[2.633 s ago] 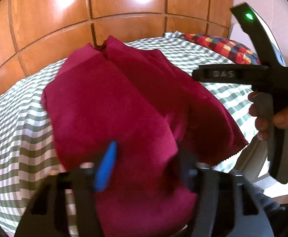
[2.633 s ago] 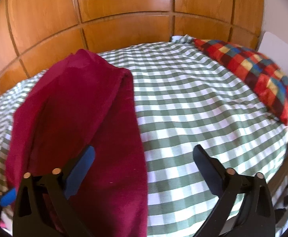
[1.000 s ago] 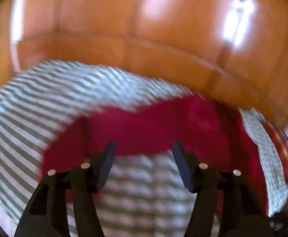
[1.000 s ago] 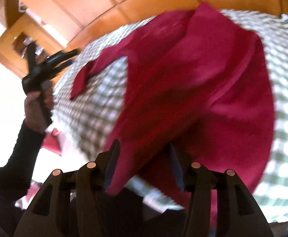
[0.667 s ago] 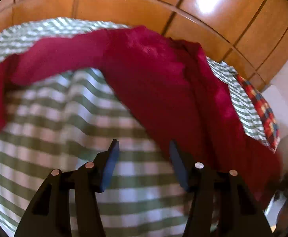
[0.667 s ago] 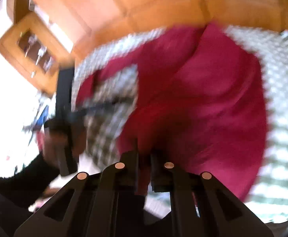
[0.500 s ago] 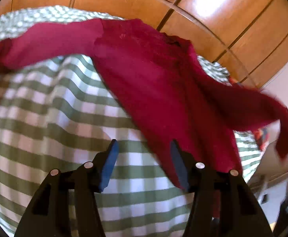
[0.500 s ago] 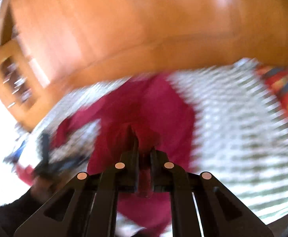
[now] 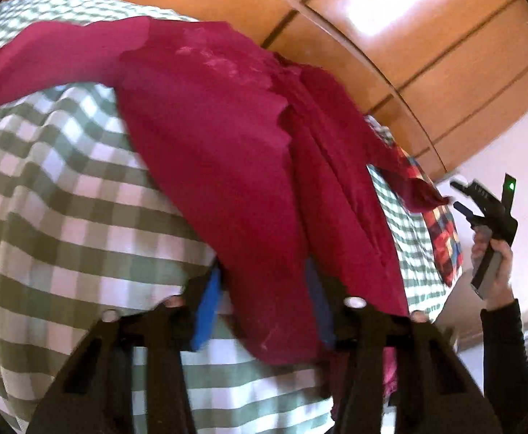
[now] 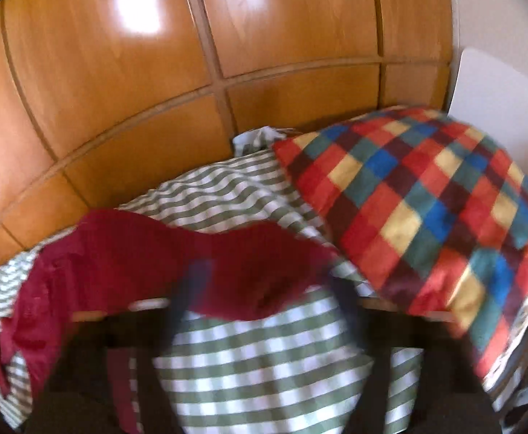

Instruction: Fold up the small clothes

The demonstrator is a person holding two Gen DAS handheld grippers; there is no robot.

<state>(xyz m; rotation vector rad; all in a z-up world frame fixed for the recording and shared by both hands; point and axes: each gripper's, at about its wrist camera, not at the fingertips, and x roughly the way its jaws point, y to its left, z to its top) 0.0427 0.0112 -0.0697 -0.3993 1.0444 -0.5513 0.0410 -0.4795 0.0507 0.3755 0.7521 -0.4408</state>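
**Red garment across the checked bed**

The green-checked bedspread [image 9: 64, 217] meets wood panelling [image 10: 119, 90]; a patchwork pillow [image 10: 426, 217] lies alongside. My right gripper [image 10: 264, 289] is blurred, its jaws opening, the garment's sleeve lying loose between them. My left gripper [image 9: 264, 296] is closing on the red garment [image 9: 227, 144], whose hem hides one finger.

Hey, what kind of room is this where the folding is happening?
Most likely a bedroom: a bed with a green checked sheet, a multicoloured checked pillow and wooden panelled wardrobe doors behind it.
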